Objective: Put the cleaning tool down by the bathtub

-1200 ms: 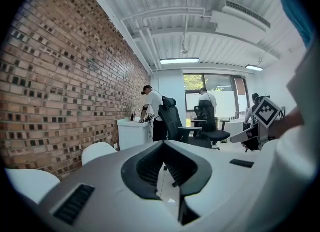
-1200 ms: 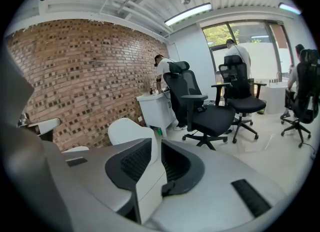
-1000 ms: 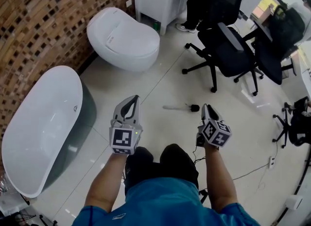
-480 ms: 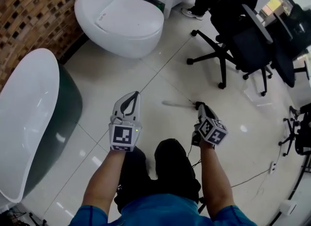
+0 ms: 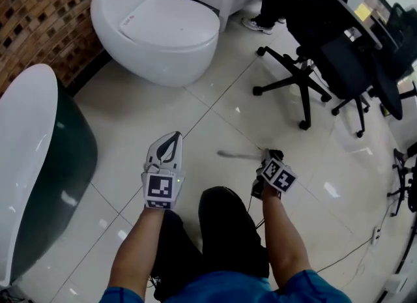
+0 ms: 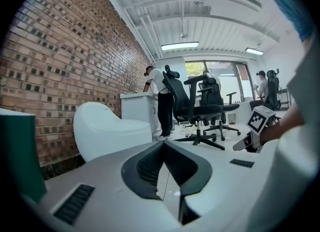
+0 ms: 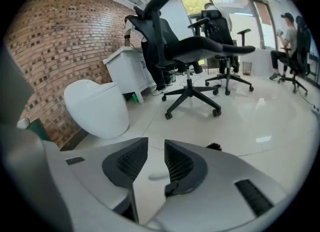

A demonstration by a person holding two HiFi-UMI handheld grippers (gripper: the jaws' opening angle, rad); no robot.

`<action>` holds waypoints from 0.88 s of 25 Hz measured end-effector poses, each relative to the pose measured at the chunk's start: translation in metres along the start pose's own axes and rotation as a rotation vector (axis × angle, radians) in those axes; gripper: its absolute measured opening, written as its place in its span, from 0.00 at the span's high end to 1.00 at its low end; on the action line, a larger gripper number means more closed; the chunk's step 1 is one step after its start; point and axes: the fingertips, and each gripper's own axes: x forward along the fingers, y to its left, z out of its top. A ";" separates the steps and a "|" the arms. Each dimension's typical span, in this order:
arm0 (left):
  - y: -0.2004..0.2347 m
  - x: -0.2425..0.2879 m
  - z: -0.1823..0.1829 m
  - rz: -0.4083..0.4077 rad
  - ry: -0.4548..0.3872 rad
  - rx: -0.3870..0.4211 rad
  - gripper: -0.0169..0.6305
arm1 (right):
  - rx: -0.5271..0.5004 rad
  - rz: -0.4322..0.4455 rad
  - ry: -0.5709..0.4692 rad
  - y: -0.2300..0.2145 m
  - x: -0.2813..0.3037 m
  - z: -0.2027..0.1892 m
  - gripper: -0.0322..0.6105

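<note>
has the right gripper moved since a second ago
Yes. The right gripper has dropped toward the floor, down to the brush lying there; its tongs have just been opening, with the brush handle seen between them.

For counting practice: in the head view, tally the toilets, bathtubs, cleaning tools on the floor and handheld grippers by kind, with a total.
Toilet: 1
Bathtub: 1
Cleaning tool: 1
Grippers: 2 (left gripper; right gripper, whose jaws have just been opening, holding nothing)
Total: 5
</note>
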 end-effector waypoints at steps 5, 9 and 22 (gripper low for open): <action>-0.008 0.019 -0.049 0.001 0.036 -0.010 0.98 | -0.003 -0.039 0.028 -0.026 0.058 -0.055 0.72; -0.020 0.026 -0.082 -0.007 0.067 -0.023 0.98 | 0.047 -0.049 0.035 -0.046 0.103 -0.095 0.71; -0.044 0.025 -0.106 -0.055 0.130 -0.029 0.98 | 0.141 -0.085 0.183 -0.082 0.171 -0.182 0.66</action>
